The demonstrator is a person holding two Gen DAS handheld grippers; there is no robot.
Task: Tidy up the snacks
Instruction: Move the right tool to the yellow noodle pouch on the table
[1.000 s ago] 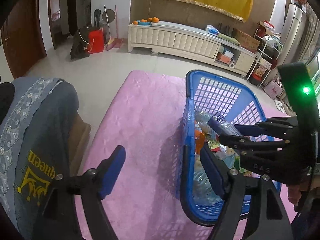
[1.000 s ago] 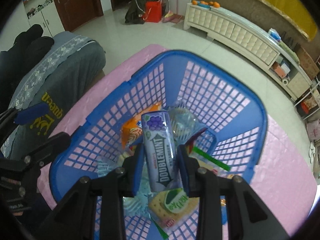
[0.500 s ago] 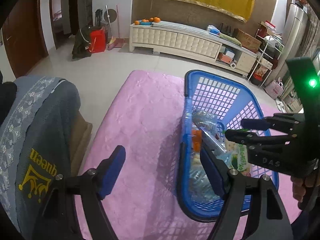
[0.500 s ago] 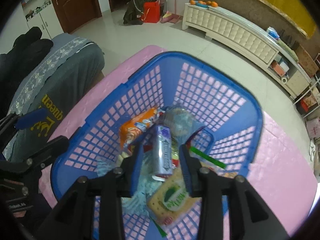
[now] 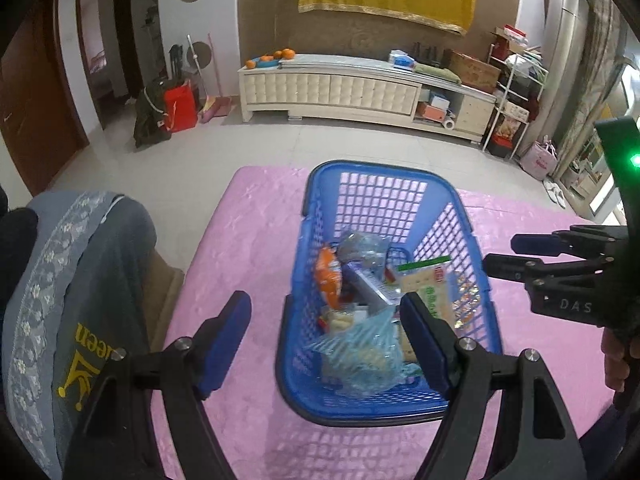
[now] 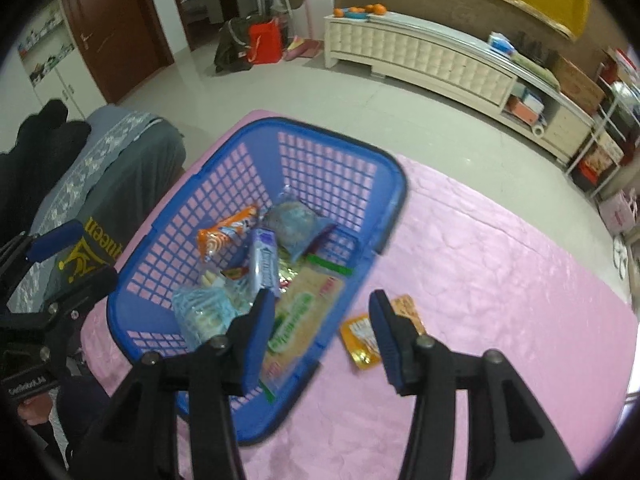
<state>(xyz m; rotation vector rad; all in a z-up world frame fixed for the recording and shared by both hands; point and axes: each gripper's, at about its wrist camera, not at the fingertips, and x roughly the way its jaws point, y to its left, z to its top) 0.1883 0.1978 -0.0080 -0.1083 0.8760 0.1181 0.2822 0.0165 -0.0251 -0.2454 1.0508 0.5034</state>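
Observation:
A blue plastic basket [image 5: 384, 172] [image 6: 224, 164] stands on a pink mat [image 5: 248, 232] [image 6: 500, 264] and holds several snack packets. The purple Doublemint gum pack [image 6: 263, 261] [image 5: 368, 286] lies among them. My left gripper [image 5: 326, 340] is open and empty, its jaws straddling the basket's near left wall. My right gripper [image 6: 322, 340] is open and empty, above the basket's right rim; it shows at the right of the left wrist view [image 5: 516, 256]. Two orange-yellow packets [image 6: 362, 340] lie on the mat just right of the basket.
A grey cushion with yellow lettering [image 5: 76, 308] [image 6: 100, 184] lies left of the mat. Beyond the mat are tiled floor, a long white cabinet [image 5: 332, 88] [image 6: 420, 56] and a red bag [image 5: 180, 106].
My right gripper opened and let the gum pack drop into the basket, then moved back and to the right. The left gripper shifted a little and stayed open.

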